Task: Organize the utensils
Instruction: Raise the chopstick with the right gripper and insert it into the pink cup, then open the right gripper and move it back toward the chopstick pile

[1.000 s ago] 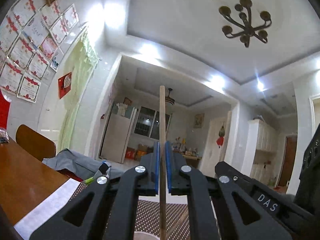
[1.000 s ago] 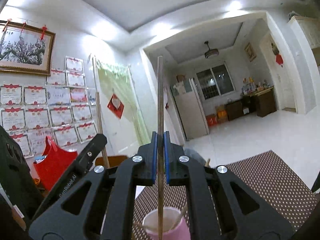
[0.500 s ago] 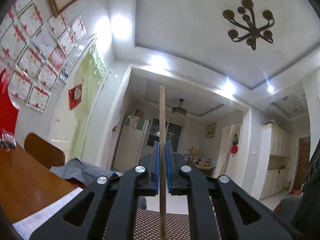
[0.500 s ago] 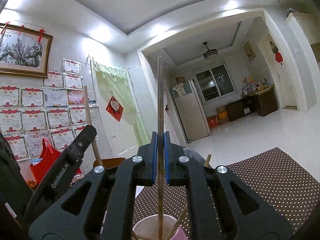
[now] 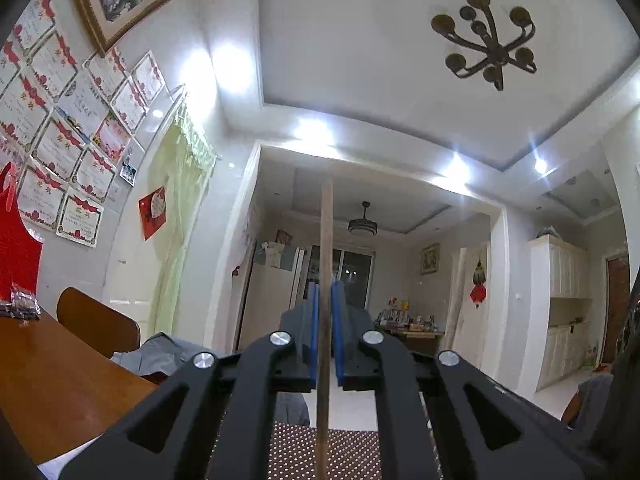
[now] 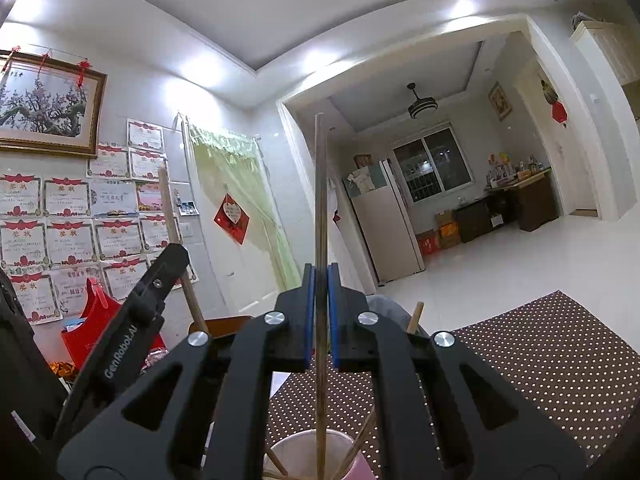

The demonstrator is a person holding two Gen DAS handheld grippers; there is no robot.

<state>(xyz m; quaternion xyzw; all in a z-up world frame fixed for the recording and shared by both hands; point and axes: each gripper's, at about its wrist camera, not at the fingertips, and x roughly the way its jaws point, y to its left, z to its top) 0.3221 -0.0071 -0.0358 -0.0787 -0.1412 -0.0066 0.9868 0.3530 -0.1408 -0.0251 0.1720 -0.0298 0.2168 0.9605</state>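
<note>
Right gripper (image 6: 319, 280) pinches chopstick (image 6: 320, 208) upright, tip inside cup (image 6: 280, 450); left gripper (image 5: 325, 296) pinches another chopstick (image 5: 326, 232) beside cup.

A family home's dining room: certificates (image 6: 72, 236) and a framed blossom painting (image 6: 44, 108) on the wall, a chandelier (image 5: 486, 40) overhead, a fridge (image 6: 384, 224) beyond the archway.

Cold white light comes from recessed ceiling spots (image 5: 313, 133), which bloom into soft glare on the glossy white wall (image 5: 224, 68) and ceiling cove. Both fisheye views bend door frames and walls into curves, with black vignette at the corners. The near black plastic gripper arms (image 6: 248, 392) look dark and slightly soft; the far room stays fairly sharp.
</note>
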